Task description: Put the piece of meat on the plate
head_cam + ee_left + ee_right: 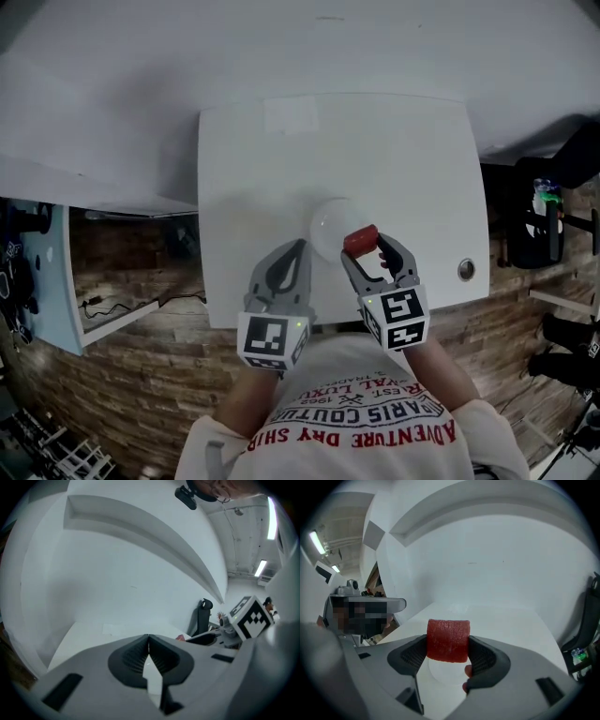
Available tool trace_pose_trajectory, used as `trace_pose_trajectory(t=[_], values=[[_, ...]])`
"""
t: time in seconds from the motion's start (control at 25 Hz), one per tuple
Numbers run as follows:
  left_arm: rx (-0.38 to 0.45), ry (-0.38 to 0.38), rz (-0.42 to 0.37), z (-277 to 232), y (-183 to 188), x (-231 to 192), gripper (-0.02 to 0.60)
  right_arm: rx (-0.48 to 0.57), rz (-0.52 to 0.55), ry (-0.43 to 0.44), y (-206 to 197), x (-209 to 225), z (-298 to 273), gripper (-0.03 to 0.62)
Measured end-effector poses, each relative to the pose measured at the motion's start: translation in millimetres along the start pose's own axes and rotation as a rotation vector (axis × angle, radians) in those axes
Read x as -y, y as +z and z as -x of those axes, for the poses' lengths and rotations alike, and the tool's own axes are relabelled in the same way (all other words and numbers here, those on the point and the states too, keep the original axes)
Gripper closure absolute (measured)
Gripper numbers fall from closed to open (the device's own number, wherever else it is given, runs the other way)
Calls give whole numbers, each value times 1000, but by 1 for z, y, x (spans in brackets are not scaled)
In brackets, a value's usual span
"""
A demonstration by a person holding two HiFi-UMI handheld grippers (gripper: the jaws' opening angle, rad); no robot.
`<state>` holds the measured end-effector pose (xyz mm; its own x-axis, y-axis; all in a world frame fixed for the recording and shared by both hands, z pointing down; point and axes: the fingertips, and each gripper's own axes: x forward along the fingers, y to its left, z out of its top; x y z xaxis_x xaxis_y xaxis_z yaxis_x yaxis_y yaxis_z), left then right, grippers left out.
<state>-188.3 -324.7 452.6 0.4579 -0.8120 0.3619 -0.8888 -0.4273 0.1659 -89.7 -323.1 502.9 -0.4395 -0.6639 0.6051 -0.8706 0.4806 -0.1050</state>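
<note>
A red block of meat point(360, 241) point(448, 640) is clamped between the jaws of my right gripper point(364, 246) point(448, 651). It hangs over the near right edge of a white round plate point(330, 229) point(443, 671) on the white table point(281, 150). My left gripper point(298, 249) point(148, 645) sits just left of the plate near the table's front edge, jaws pressed together with nothing between them. In the left gripper view the right gripper's marker cube point(251, 617) shows at the right.
A small round metal fitting point(466, 269) is set in the table near its front right corner. A black chair point(534, 220) stands on the wooden floor to the right. A pale blue shelf unit point(42, 272) stands at the left.
</note>
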Motion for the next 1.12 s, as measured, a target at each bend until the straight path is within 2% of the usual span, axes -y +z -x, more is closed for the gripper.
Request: trace_pose_trajectory(t=[0.36,0.64,1.12], values=[[-110,-41,10,-30,-45,-18,574,-189,-43,-32,-53,11,-58,312],[-149,-67,0,-43,-56,-20,574,-298,-49,-33,-79,13,-89,313],[-181,-59,9,-53,-67,-32,574,-327,-16,-13,-88,5,-108,316]])
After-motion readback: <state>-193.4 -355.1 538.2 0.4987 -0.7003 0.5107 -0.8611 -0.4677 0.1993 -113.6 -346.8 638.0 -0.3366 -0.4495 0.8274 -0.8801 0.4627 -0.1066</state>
